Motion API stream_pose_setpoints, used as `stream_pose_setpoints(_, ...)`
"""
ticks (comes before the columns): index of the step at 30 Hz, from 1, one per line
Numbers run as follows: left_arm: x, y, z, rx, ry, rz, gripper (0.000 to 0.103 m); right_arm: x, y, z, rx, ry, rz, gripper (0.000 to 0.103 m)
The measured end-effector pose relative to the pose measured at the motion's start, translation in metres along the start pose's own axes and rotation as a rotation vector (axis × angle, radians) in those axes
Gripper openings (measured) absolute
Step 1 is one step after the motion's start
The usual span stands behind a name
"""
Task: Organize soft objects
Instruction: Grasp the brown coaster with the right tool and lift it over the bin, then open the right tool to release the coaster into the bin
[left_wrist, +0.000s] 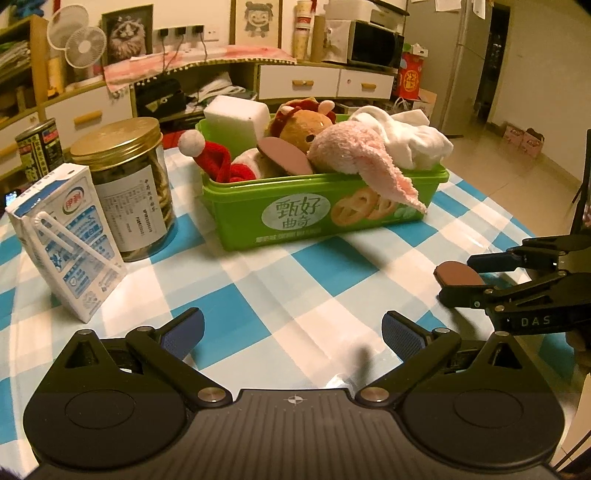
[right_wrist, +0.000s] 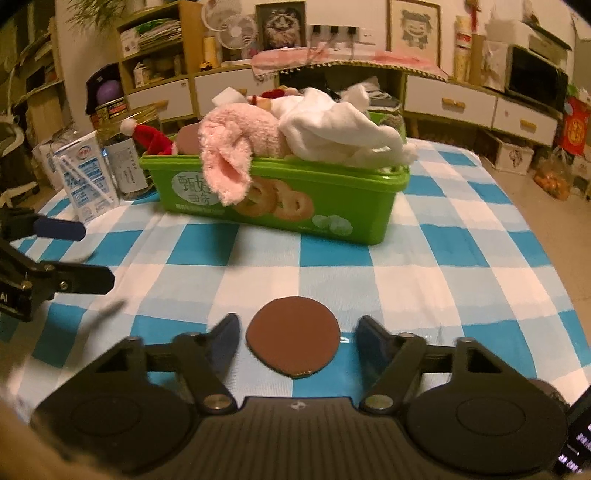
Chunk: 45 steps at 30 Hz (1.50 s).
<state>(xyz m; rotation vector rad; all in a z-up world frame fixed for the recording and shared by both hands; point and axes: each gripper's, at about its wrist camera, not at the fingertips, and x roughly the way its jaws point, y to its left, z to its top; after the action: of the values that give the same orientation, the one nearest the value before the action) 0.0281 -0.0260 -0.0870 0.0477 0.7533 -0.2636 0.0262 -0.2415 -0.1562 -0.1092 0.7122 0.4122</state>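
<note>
A green cookie box stands on the checked tablecloth, filled with soft things: a pink plush with an ear hanging over the rim, a white cloth, a brown lion plush, a red Santa hat, a white sponge block and a brown pad. A second brown round pad lies flat on the cloth between my right gripper's open fingers, untouched. My right gripper is open. My left gripper is open and empty over the cloth.
A milk carton, a gold-lidded glass jar and a dark tin stand left of the box. Behind the table are cabinets, shelves, fans and a microwave. The table's right edge drops to the floor.
</note>
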Motion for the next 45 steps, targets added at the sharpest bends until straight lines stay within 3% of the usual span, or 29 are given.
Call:
stream_pose_setpoints(15, -0.003, 0.003, 0.002, -0.003, -0.006, 0.01, 0.098, -0.009, 0.013, 0.015, -0.001, -0.03, 0.045, 0.024)
stream_pose_setpoints(27, -0.007, 0.009, 0.007, -0.022, -0.019, 0.011, 0.098, -0.024, 0.048, 0.083, 0.009, -0.178, 0.148, 0.024)
stream_pose_setpoints(34, -0.008, 0.012, 0.015, -0.048, -0.027, 0.003, 0.098, -0.011, 0.053, 0.125, 0.056, -0.24, 0.124, 0.024)
stream_pose_setpoints(41, -0.007, 0.016, 0.021, -0.075, -0.033, 0.008, 0.098, 0.016, 0.046, 0.141, 0.092, -0.224, 0.06, 0.024)
stream_pose_setpoints(43, -0.007, 0.017, 0.022, -0.082, -0.031, 0.009, 0.098, 0.022, 0.045, 0.14, 0.09, -0.211, 0.046, 0.026)
stream_pose_setpoints(45, -0.008, 0.018, 0.024, -0.088, -0.03, 0.012, 0.098, 0.025, 0.041, 0.14, 0.093, -0.183, 0.054, 0.038)
